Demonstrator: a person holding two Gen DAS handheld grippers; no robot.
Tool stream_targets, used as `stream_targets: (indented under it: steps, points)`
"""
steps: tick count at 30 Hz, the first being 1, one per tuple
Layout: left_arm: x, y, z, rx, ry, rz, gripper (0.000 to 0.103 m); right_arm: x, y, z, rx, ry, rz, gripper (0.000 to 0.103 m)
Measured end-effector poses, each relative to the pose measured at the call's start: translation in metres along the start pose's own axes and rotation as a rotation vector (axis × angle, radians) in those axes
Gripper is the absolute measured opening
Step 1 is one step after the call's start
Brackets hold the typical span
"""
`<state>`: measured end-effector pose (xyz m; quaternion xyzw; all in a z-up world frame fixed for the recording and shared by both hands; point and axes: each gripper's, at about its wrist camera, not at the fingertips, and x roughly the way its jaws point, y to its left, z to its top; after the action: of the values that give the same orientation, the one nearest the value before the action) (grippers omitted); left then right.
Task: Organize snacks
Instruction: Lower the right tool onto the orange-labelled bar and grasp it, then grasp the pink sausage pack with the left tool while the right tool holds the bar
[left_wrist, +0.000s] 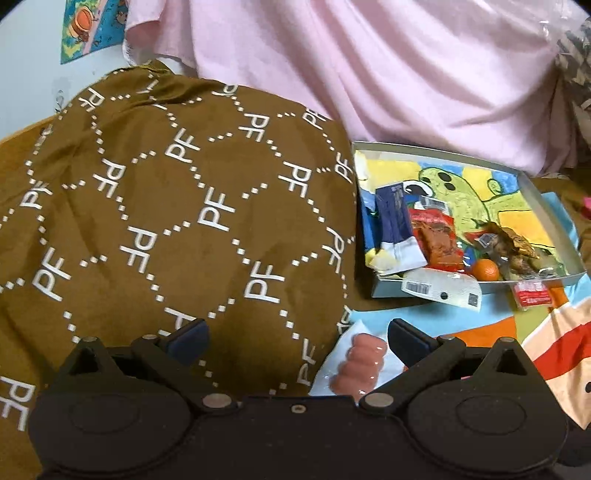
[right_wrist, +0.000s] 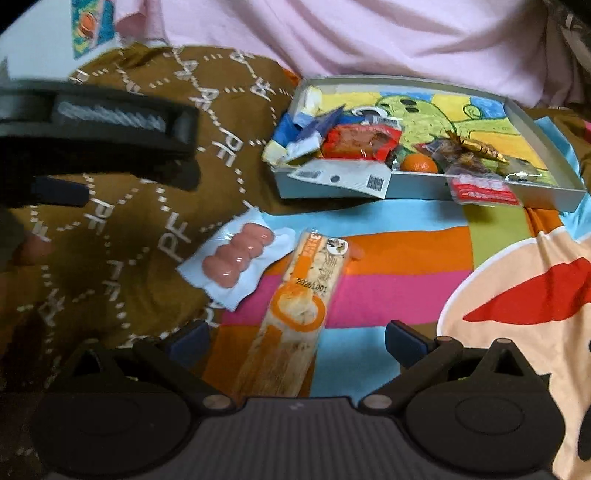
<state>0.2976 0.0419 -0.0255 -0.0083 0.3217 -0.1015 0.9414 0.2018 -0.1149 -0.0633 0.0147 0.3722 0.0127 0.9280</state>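
Both claws sit low over a bed covered in cloth. Left gripper (left_wrist: 297, 341) has its jaws spread wide, nothing between them; the clear pack of pink sausages (left_wrist: 360, 363) lies just ahead and a bit right of its centre, close to the right finger, not gripped as far as I can see. Ahead-left of that claw is a heap of brown blanket (left_wrist: 177, 206) with white PF lettering; ahead-right, farther off, the shallow grey tray (left_wrist: 554, 218) with a green cartoon drawing on its floor. Inside the tray's near end: a dark blue packet (left_wrist: 393, 225), a red snack pack (left_wrist: 439, 240), a small orange fruit (left_wrist: 487, 269), and a brown-gold wrapped item (left_wrist: 513, 243). A white label card (left_wrist: 441, 288) and a small red packet (left_wrist: 532, 295) hang over the tray's near wall. Right gripper (right_wrist: 295, 339) is also apart, empty; a long orange-and-white snack stick (right_wrist: 295, 314) lies on the striped sheet (right_wrist: 399, 243), running from between the two fingers forward, touching neither as far as visible. The sausages (right_wrist: 238, 258) are ahead-left of this claw, just beside the stick's far end. The tray (right_wrist: 417, 190) is ahead and slightly right, well apart from the fingers. The other claw's black body (right_wrist: 99, 122) shows blurred at far left over the blanket. Pink cloth (right_wrist: 351, 33) lies beyond the tray.
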Motion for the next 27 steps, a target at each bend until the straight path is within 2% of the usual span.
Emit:
stream_targets:
  steps: [1, 3, 6, 8, 10, 11, 15, 17, 21, 24, 27]
  points:
    - [0.002, 0.000, 0.000, 0.002, 0.004, -0.009, 0.102, 0.005, -0.001, -0.001, -0.013, 0.012, -0.004, 0.101]
    - [0.004, -0.003, -0.002, 0.013, 0.012, -0.020, 0.102, 0.010, -0.009, -0.003, -0.040, 0.036, 0.003, 0.091]
    - [0.007, -0.008, -0.004, 0.046, 0.025, -0.030, 0.102, 0.007, -0.029, -0.004, -0.054, 0.028, 0.068, 0.085]
    - [0.008, -0.013, -0.006, 0.080, 0.035, -0.045, 0.102, 0.002, -0.037, -0.004, -0.091, 0.026, 0.078, 0.068]
    - [0.009, -0.020, -0.010, 0.128, 0.050, -0.067, 0.102, -0.002, -0.045, -0.005, -0.138, 0.038, 0.089, 0.056]
    - [0.009, -0.023, -0.012, 0.150, 0.056, -0.079, 0.102, -0.006, -0.050, -0.005, -0.161, 0.043, 0.101, 0.053]
    - [0.017, -0.037, -0.022, 0.255, 0.094, -0.121, 0.102, -0.028, -0.063, -0.009, -0.259, 0.022, 0.132, 0.052]
    - [0.024, -0.044, -0.026, 0.304, 0.107, -0.116, 0.102, -0.036, -0.067, -0.015, -0.294, -0.001, 0.139, 0.052]
    - [0.042, -0.052, -0.033, 0.380, 0.141, -0.079, 0.102, -0.037, -0.069, -0.022, -0.282, -0.036, 0.168, 0.052]
    - [0.056, -0.052, -0.036, 0.391, 0.173, -0.053, 0.102, -0.026, -0.064, -0.022, -0.298, -0.037, 0.194, 0.052]
    - [0.062, -0.047, -0.034, 0.361, 0.185, -0.058, 0.102, -0.016, -0.066, -0.020, -0.264, -0.025, 0.206, 0.058]
